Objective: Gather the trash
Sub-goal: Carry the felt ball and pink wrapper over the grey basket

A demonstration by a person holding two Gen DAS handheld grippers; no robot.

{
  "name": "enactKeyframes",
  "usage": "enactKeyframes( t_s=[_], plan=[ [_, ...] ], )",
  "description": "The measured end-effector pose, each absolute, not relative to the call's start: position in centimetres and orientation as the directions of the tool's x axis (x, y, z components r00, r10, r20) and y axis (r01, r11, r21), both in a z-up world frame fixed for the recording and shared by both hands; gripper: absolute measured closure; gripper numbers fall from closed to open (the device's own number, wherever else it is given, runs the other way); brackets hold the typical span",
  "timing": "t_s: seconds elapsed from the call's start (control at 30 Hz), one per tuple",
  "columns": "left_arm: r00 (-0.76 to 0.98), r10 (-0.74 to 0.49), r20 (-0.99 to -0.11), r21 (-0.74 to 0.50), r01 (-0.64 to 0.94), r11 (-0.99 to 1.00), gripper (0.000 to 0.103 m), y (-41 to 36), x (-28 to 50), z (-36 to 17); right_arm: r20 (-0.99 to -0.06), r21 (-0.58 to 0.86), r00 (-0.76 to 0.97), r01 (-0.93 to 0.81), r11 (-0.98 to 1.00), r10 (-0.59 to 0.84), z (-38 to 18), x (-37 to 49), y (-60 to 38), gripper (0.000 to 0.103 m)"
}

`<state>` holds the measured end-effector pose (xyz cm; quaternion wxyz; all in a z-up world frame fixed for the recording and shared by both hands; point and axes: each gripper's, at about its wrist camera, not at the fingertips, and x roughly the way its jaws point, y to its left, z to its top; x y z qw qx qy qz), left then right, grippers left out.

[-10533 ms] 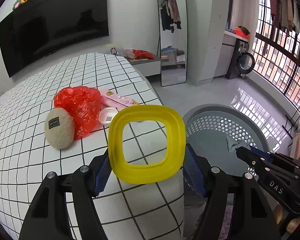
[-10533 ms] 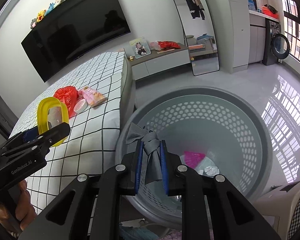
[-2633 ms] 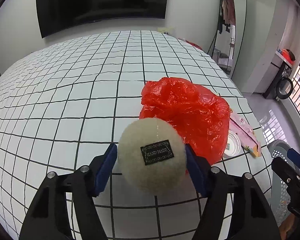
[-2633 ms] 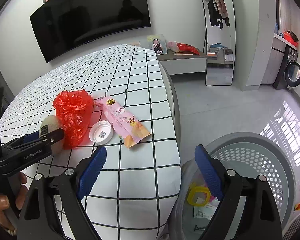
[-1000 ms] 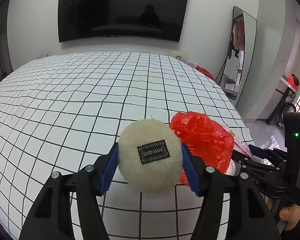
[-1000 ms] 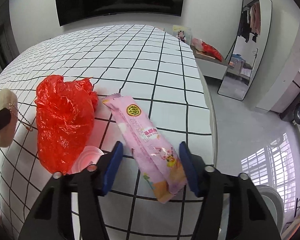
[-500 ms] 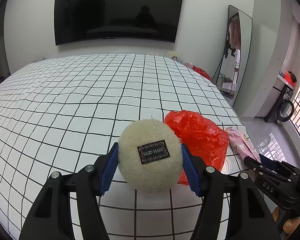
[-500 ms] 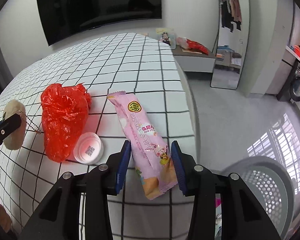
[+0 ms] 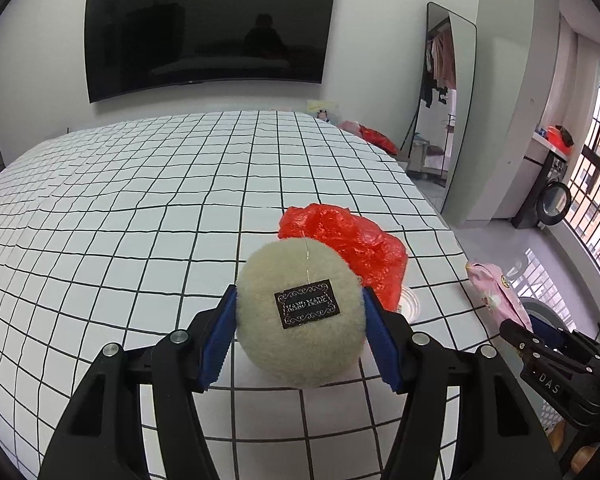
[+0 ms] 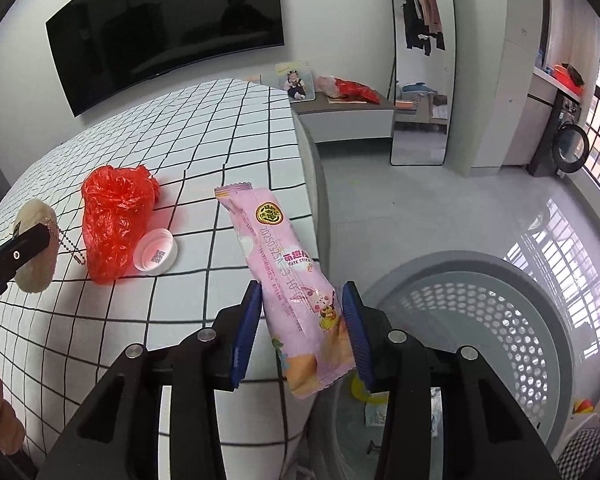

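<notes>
The left claw (image 9: pixel 298 336) grips a fuzzy cream ball (image 9: pixel 300 314) above the checked bed (image 9: pixel 140 208). The right claw (image 10: pixel 302 328), jaws just closed, clamps a pink snack wrapper (image 10: pixel 288 276) past the bed's edge, beside the open grey basket (image 10: pixel 512 320).

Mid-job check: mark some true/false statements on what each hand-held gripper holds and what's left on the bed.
1. The left hand-held gripper clamps the cream plush ball. True.
2. The right hand-held gripper is empty. False: it grips the pink snack wrapper.
3. The red plastic bag lies on the checked bed. True.
4. The white cap is in the grey basket. False: it sits on the bed beside the bag.
</notes>
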<state>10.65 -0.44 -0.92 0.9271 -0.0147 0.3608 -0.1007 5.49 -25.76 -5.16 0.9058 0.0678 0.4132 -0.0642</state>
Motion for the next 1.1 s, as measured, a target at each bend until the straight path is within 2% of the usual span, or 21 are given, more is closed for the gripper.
enactKeyframes(
  t_s=[0.6, 1.1],
  plan=[
    [0.696, -0.301, -0.652, -0.077, 0.335, 0.939, 0.044, -6.8, 5.0, -0.4, -0.729, 0.156, 0.682, 0.252, 0.955, -0.061, -4.1, -1.5, -29.9, 0.063],
    [0.633, -0.381, -0.674, -0.033, 0.489, 0.872, 0.044, -14.1, 1.6, -1.1, -0.726, 0.157, 0.661, 0.43, 0.889, -0.192, -5.3, -9.0, -37.5, 0.063]
  ],
)
